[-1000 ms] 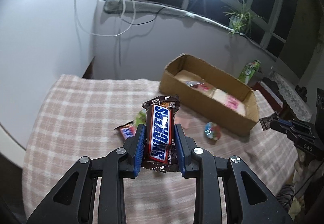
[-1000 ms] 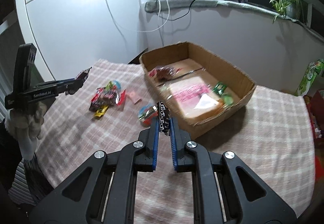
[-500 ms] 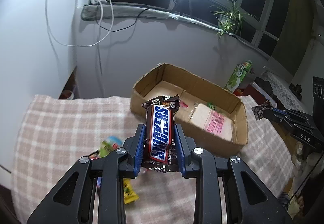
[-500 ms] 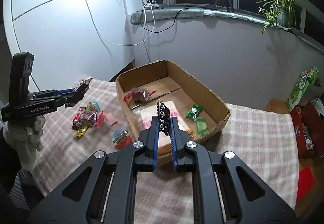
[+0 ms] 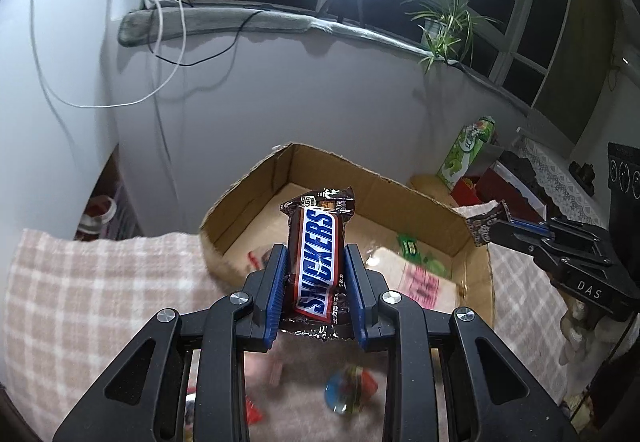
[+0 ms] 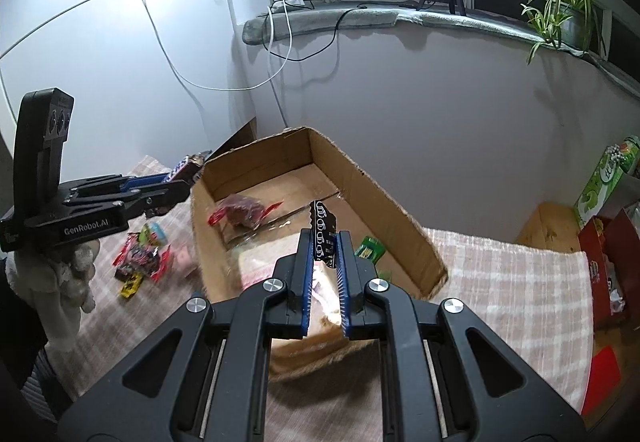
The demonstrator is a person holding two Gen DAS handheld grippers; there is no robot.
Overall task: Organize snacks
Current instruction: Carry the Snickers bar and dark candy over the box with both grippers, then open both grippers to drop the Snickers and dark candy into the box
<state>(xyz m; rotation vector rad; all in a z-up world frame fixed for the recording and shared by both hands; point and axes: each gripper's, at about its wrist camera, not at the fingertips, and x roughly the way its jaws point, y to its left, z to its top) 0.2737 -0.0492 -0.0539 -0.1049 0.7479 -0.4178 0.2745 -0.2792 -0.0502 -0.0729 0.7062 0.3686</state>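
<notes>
Left gripper (image 5: 316, 292) above the near edge of the cardboard box (image 5: 248, 198), fingers clamped on an upright Snickers bar (image 5: 318, 262). Right gripper (image 6: 325, 274) over the box's near wall, fingers narrow, pinching a small dark wrapper (image 6: 322, 232) edge-on, print unreadable. Open room over the box interior and on the checked cloth (image 6: 500, 282) to its right. Inside the box: red packet (image 6: 244, 212), green packet (image 6: 370, 248), a pale pink-printed bag, blurred. Loose sweets (image 6: 140, 262) on the worktop left of the box, apart from it.
</notes>
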